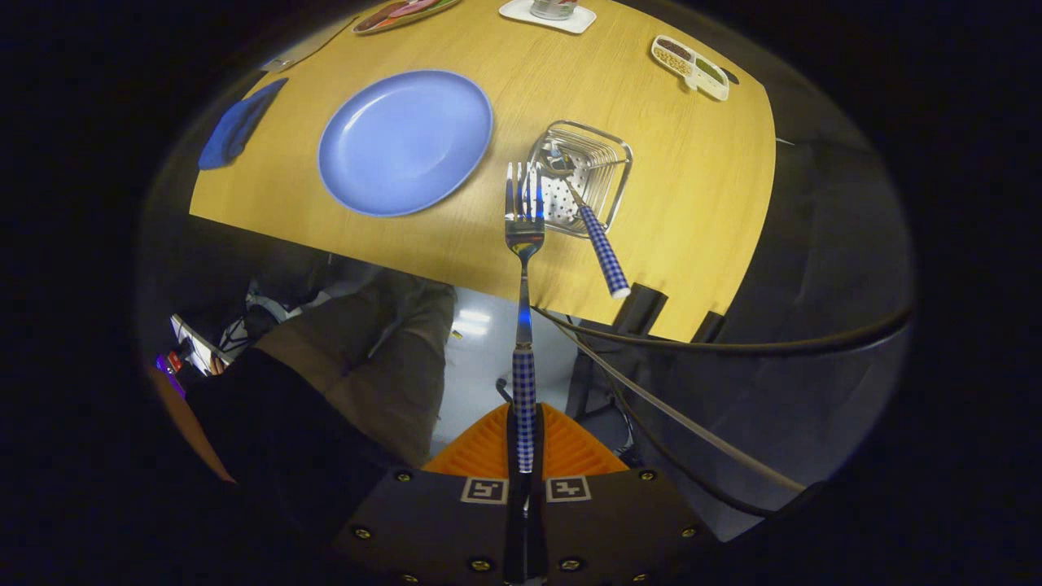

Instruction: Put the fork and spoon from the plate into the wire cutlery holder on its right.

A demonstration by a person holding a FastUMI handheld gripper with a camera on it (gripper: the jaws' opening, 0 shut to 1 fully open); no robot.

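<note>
- Clamped between the gripper (525, 439) fingers: checked-handled metal fork (523, 244), tines reaching ahead over the near edge of the wooden table (692, 220).
- Just right of the tines: wire cutlery holder (606, 155), with checked-handled spoon (598, 240) leaning inside.
- Left of holder: round blue plate (404, 142).
- Beyond, along the far edge: divided snack dish (690, 67).

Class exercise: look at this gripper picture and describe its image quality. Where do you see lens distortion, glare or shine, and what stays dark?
Gripper view: fisheye bending curves the table edges; the blue plate carries a soft sheen; the fork, clamped by its handle in the gripper jaws, glints, as does the wire cutlery holder with the spoon leaning in it; below the table, the person's trousers are dim.
</note>
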